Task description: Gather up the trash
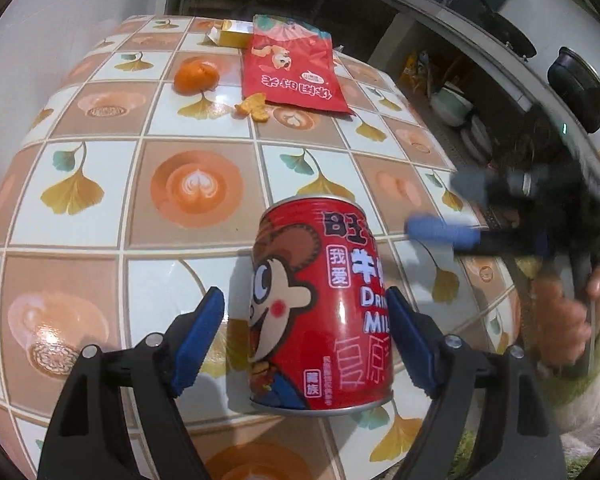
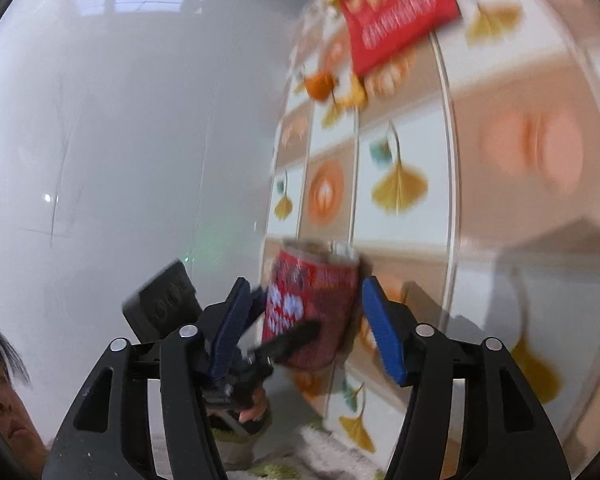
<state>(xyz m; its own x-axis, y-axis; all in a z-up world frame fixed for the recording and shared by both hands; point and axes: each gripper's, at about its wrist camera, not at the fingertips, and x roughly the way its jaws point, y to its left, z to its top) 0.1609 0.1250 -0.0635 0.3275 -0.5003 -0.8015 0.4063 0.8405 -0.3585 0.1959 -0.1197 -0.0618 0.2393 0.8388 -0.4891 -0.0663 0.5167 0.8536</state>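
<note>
The table [image 1: 112, 200], covered in a cloth of coffee-cup and ginkgo-leaf squares, stretches away ahead of the left gripper [image 1: 306, 330]. A red milk-drink can [image 1: 322, 308] stands upright on it right between that gripper's blue pads [image 1: 198, 338]. The jaws are spread wider than the can: the right-hand pad sits just at the can's side, the left-hand one stands clear of it with cloth showing in the gap. Nothing is gripped.

Well beyond the can, at the far end of the table, lies a flat red snack bag [image 1: 294, 64]. To the left of the bag sits a peeled mandarin [image 1: 197, 75], and just nearer than the bag a scrap of orange peel [image 1: 254, 107]. A small yellow carton [image 1: 230, 33] lies past the bag's top corner.

Off to the right of the can, the right gripper [image 1: 446, 210] hovers above the table edge, blurred, its blue fingers apart and holding nothing. In its own tilted, smeared view the right gripper [image 2: 312, 328] has its pads wide open, with the same can [image 2: 312, 308] seen beyond and between them and the left gripper's black fingers beside it.
</note>
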